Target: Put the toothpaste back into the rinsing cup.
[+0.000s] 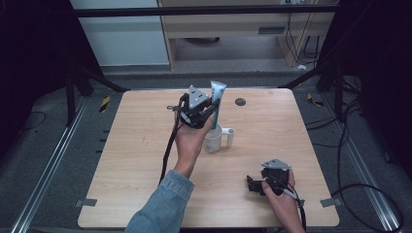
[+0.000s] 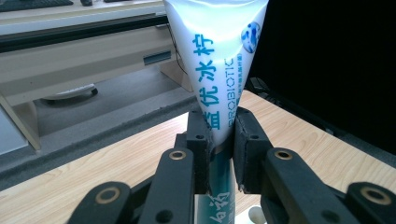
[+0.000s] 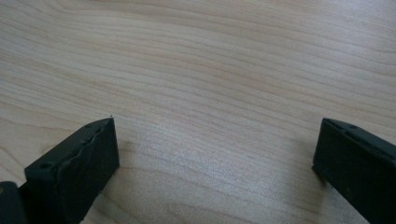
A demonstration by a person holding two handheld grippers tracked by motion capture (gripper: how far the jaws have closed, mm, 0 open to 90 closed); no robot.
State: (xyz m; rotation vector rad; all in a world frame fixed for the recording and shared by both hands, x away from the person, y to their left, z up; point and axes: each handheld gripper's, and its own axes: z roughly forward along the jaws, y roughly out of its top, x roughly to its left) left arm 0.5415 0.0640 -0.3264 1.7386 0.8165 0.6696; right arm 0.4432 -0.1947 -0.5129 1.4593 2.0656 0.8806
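Wooden table (image 1: 145, 160), dark room around it. Cup (image 1: 214, 138) sits mid-table. Left gripper (image 1: 212, 108) clamps the tube (image 2: 219, 70) at its mid-body, upright, lower end in the cup. Tube looks light, soft and slick; grip near the stiffer shoulder, lightly. Right gripper (image 1: 252, 185) rests on the table, jaws wide apart, nothing held.

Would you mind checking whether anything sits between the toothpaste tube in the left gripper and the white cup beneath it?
Nothing visible does. The left gripper clamps the toothpaste tube upright, its lower end already at the white cup mouth.
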